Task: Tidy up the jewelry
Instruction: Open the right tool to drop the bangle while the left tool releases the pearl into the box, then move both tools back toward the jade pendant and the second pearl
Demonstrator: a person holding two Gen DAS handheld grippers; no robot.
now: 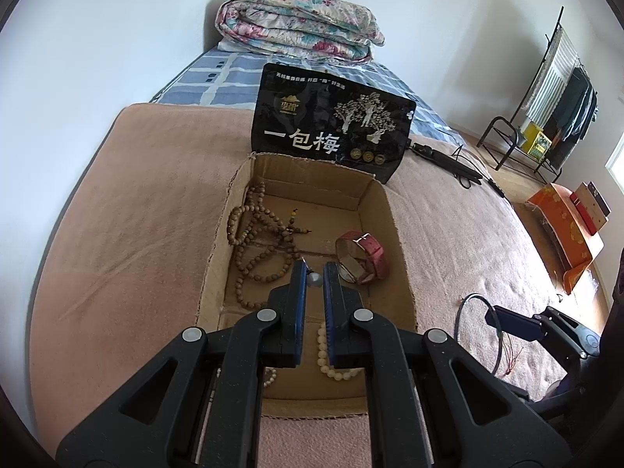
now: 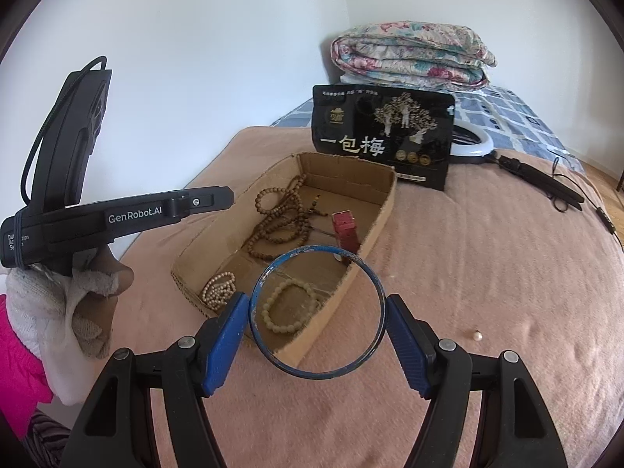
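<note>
A shallow cardboard box (image 1: 386,210) (image 2: 384,202) lies on a pink blanket. In it are brown bead strands (image 1: 259,241) (image 2: 279,218), a red-strap watch (image 1: 362,255) (image 2: 344,230), and cream bead bracelets (image 1: 325,355) (image 2: 286,306). My left gripper (image 1: 314,279) is over the box, shut on a small pearl-like piece (image 1: 314,280). My right gripper (image 2: 316,308) holds a dark blue bangle (image 2: 370,273) by its sides, at the box's near edge; the bangle (image 1: 464,304) also shows in the left wrist view.
A black snack bag (image 1: 331,124) (image 2: 384,136) stands behind the box. A folded floral quilt (image 1: 300,25) (image 2: 413,52) lies farther back. A loose pearl (image 2: 477,336) rests on the blanket to the right. A ring light and cables (image 2: 518,167) lie at right.
</note>
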